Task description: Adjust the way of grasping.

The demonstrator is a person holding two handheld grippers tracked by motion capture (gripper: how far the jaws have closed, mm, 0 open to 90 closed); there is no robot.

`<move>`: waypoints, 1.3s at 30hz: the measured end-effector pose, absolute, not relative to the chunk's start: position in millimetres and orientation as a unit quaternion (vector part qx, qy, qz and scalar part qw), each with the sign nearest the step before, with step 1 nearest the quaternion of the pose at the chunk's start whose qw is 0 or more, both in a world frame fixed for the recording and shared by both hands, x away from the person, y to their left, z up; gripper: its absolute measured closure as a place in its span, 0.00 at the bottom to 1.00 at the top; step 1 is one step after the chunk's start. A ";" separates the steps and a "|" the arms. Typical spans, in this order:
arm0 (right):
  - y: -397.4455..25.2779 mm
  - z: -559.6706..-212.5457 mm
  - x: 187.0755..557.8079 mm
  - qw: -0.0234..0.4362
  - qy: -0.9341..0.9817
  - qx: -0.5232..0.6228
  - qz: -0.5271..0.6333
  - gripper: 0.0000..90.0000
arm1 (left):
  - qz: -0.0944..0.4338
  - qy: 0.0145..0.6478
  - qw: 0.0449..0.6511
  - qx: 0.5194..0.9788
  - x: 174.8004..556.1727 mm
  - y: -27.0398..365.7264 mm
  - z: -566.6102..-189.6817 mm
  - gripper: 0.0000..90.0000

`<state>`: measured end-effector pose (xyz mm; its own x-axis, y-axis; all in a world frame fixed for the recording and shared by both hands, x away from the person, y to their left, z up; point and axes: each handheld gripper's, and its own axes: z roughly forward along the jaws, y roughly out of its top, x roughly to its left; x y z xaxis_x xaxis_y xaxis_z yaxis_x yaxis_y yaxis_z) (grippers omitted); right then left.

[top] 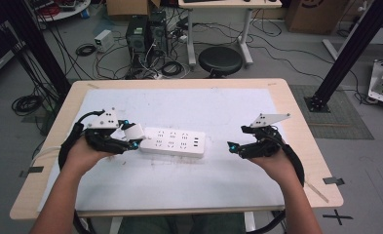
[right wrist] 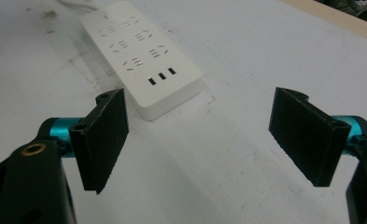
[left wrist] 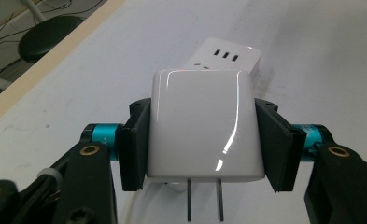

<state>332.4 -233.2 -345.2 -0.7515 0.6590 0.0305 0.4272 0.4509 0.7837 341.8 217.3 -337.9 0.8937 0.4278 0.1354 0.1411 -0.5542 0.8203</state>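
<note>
Your left gripper (top: 136,138) is clamped on a white plug-in power adapter (left wrist: 203,125), one black pad pressed against each of its flat sides. In the left gripper view, the adapter's two metal prongs (left wrist: 203,199) point back toward the camera, and its glossy face is turned up. The adapter sits just beside the near end of a white power strip (top: 173,141), the end opposite the strip's three small USB ports; whether the two touch cannot be told. From the high view, that puts the adapter (top: 133,131) at the left end of the strip.

The power strip lies flat on the white surface (top: 179,180), roughly in its middle, with its length running left to right and its sockets facing up.

Your right gripper (top: 235,147) is held off the strip's USB end, apart from it, with a stretch of bare surface between. Its jaws stand wide apart and hold nothing. In the right gripper view, the strip (right wrist: 141,58) lies ahead of the jaws, closer to the left one, with the USB ports (right wrist: 162,76) on the end nearest the camera.
</note>
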 end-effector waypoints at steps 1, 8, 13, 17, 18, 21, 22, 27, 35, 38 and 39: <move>-230.7 -345.4 331.1 0.138 0.841 0.319 0.414 0.23 | 0.161 0.159 0.443 0.867 340.9 214.3 -339.4 0.47; -206.1 -348.2 323.1 0.107 0.849 0.293 0.426 0.23 | 0.170 0.108 0.453 0.868 329.8 190.9 -352.2 0.47; -183.7 -356.9 315.8 0.068 0.846 0.284 0.446 0.23 | 0.198 0.078 0.455 0.864 315.0 173.1 -363.3 0.47; -169.3 -363.9 308.4 0.039 0.836 0.284 0.467 0.23 | 0.243 0.047 0.450 0.858 300.1 157.7 -377.3 0.47; -165.8 -365.7 306.8 0.028 0.833 0.285 0.474 0.23 | 0.248 0.043 0.453 0.856 297.2 155.3 -380.3 0.47; -154.3 -373.7 305.2 -0.005 0.820 0.286 0.496 0.23 | 0.268 0.027 0.456 0.848 287.0 148.1 -388.1 0.47; -154.3 -373.7 305.2 -0.005 0.820 0.286 0.496 0.23 | 0.268 0.027 0.456 0.848 287.0 148.1 -388.1 0.47; -131.5 -389.0 301.9 -0.071 0.812 0.282 0.507 0.23 | 0.292 -0.003 0.468 0.834 268.3 136.8 -396.7 0.47; -118.9 -402.9 301.2 -0.128 0.777 0.298 0.539 0.23 | 0.315 -0.023 0.472 0.823 254.8 123.3 -401.4 0.47; -117.2 -405.1 301.6 -0.132 0.773 0.303 0.541 0.23 | 0.313 -0.025 0.478 0.821 253.9 121.4 -400.8 0.47; -116.5 -407.0 302.6 -0.144 0.769 0.304 0.544 0.23 | 0.320 -0.029 0.477 0.818 252.5 119.4 -399.2 0.47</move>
<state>302.6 -116.5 -407.0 -0.7736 0.3112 0.5520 0.6241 0.2238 0.7486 252.5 119.4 -399.2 0.7929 0.2579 0.5521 -0.3534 -0.5435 0.7614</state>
